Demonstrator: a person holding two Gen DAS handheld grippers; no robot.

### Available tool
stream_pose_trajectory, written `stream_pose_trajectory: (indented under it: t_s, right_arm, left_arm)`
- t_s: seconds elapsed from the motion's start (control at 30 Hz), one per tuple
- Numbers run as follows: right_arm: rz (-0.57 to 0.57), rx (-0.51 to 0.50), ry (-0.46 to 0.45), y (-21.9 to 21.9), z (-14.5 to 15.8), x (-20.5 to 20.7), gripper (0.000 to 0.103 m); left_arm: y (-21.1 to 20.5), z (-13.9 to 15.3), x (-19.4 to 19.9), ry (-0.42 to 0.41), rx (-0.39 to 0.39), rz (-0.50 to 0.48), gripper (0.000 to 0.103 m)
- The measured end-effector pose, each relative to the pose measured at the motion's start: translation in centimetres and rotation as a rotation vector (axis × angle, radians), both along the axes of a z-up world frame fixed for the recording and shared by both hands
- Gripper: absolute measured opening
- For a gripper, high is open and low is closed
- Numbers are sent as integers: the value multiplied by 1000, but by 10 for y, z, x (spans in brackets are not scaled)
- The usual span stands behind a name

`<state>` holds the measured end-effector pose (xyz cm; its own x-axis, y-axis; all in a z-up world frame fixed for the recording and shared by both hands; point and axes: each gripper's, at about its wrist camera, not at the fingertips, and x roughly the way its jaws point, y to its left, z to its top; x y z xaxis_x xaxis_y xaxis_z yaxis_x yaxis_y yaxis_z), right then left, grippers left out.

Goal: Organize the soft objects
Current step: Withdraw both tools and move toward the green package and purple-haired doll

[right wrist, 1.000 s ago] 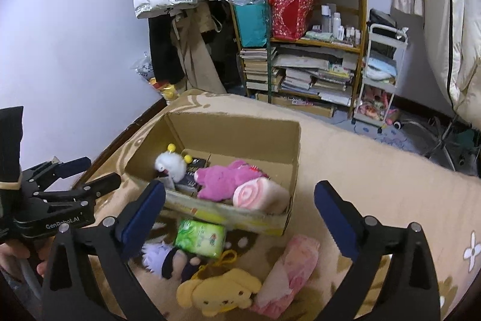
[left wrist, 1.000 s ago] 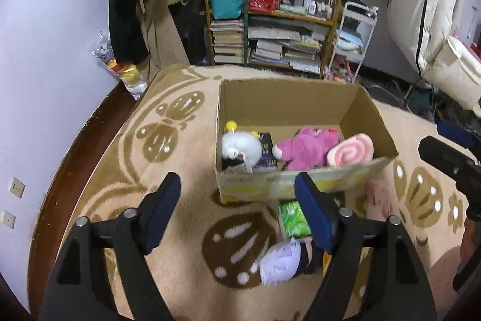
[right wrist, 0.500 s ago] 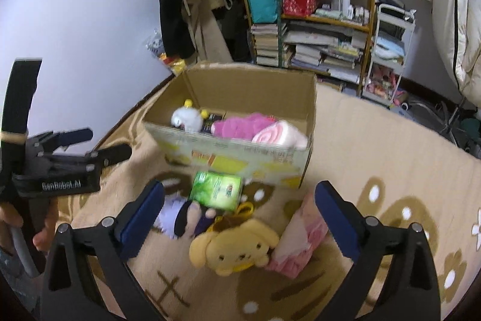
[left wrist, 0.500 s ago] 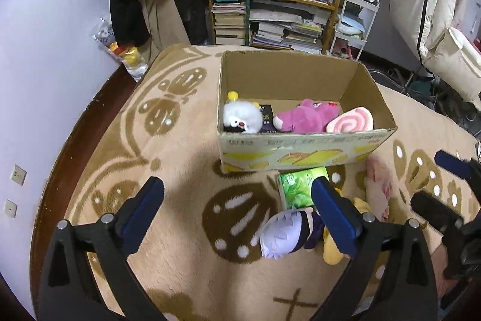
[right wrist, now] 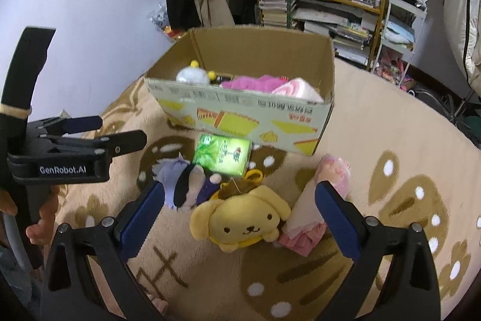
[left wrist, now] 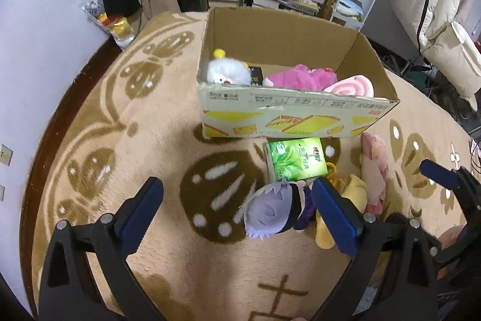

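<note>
The yellow dog plush (right wrist: 245,223) lies on the rug (right wrist: 375,116) between the right gripper (right wrist: 240,220)'s wide-apart jaws, seemingly lined up for pickup. At its twelve o'clock stands the cardboard box (right wrist: 240,113), already holding plush toys; the left gripper (left wrist: 237,217), jaws apart and empty after opening wider, hangs above the purple-haired doll (left wrist: 272,212)

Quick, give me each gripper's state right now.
Left gripper: open, holding nothing, above the purple-haired doll.
Right gripper: open, holding nothing, over the yellow dog plush.
</note>
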<state>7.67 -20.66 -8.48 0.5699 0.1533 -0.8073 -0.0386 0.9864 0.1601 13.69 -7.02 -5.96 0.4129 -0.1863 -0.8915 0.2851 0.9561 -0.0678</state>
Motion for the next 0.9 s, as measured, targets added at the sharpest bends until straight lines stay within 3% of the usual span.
stream_pose_trajectory:
  t_s: [0.47, 0.9]
  right_arm:
    - [0, 6, 158, 0, -49, 21, 103]
    - [-12, 23, 270, -5, -76, 28, 103]
  left_arm:
    - [-20, -39, 13, 137, -12, -47, 98]
    - [-45, -76, 21, 226, 17, -66, 98]
